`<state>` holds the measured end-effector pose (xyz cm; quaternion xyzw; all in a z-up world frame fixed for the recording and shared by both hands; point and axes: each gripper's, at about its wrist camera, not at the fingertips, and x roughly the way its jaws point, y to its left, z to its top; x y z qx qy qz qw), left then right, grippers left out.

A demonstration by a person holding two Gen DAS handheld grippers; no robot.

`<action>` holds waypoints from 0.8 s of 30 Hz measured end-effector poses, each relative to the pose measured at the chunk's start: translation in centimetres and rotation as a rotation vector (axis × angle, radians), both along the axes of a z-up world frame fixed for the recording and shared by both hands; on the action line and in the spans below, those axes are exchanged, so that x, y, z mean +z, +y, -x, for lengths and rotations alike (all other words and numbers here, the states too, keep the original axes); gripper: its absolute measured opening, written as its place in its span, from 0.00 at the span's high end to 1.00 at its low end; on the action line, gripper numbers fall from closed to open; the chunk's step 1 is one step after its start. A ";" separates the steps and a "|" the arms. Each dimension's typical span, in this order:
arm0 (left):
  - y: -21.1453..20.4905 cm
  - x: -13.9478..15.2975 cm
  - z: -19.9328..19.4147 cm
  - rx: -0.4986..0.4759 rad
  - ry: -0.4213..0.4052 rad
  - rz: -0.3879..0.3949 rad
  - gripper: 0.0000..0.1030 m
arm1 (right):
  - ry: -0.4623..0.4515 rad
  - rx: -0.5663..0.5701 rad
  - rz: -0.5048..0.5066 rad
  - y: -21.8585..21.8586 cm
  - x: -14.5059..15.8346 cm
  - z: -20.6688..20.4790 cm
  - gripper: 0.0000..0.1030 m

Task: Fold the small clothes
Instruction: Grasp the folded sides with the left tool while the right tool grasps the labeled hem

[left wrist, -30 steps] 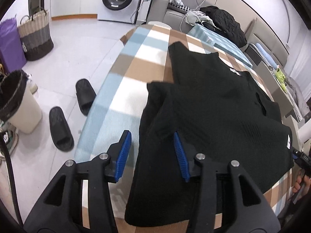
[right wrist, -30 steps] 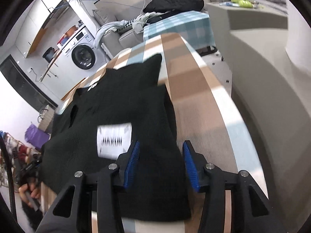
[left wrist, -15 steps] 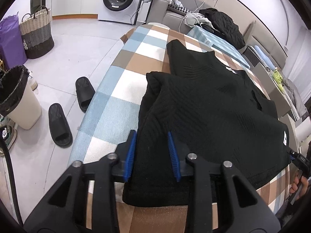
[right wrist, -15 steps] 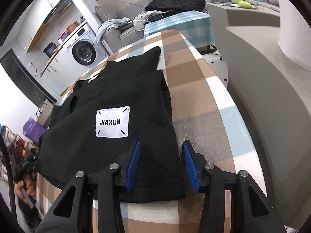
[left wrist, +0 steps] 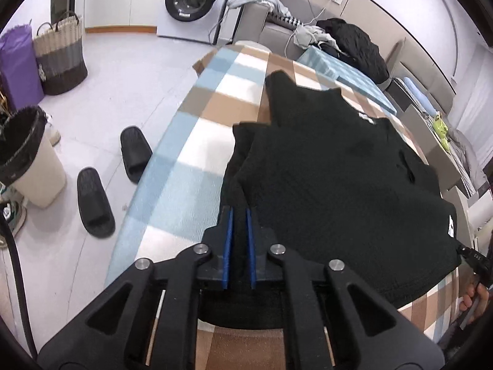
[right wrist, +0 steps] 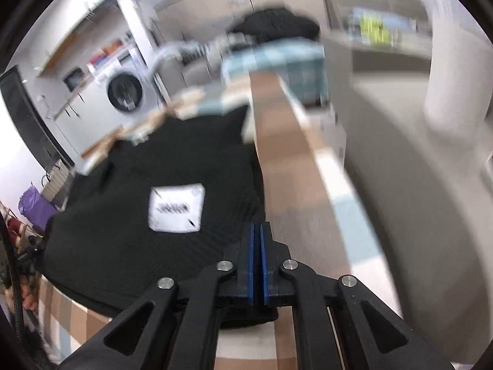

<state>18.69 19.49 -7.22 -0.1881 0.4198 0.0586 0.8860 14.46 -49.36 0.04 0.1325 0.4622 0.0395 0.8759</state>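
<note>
Left wrist view, black slippers (left wrist: 95,203) on floor, left gripper (left wrist: 239,215) closing, pads clamped on black knit top (left wrist: 332,178) on checked table (left wrist: 191,166), right gripper (right wrist: 256,231) closing, pinching hem beside white label (right wrist: 177,208).

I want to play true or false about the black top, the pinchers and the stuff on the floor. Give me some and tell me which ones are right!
1. The black top lies on a checked cloth. True.
2. The left gripper is wide open over bare cloth. False: its jaws are closing, with the top's near edge between the blue pads.
3. A white label shows on the top near the right gripper. True.
4. Two black slippers lie on the floor. True.
5. The washing machine door hangs open. False: its round door is closed.
6. The bin by the slippers is red. False: it is cream with a black bag.
</note>
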 end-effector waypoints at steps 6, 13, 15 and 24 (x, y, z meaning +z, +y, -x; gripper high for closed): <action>0.3 0.6 -0.9 -0.014 -0.013 0.025 0.60 | -0.040 -0.010 -0.117 -1.2 0.6 -0.9 0.63; -0.2 1.0 -4.9 -0.027 -0.035 0.000 0.86 | -0.078 0.028 -0.071 0.7 1.3 -5.8 0.63; -0.5 1.2 -5.7 -0.027 -0.036 -0.024 0.96 | -0.086 0.033 -0.035 1.2 1.4 -6.5 0.84; -0.1 5.2 -8.0 0.002 -0.172 -0.011 0.97 | -0.283 0.047 -0.086 1.4 6.7 -7.5 0.97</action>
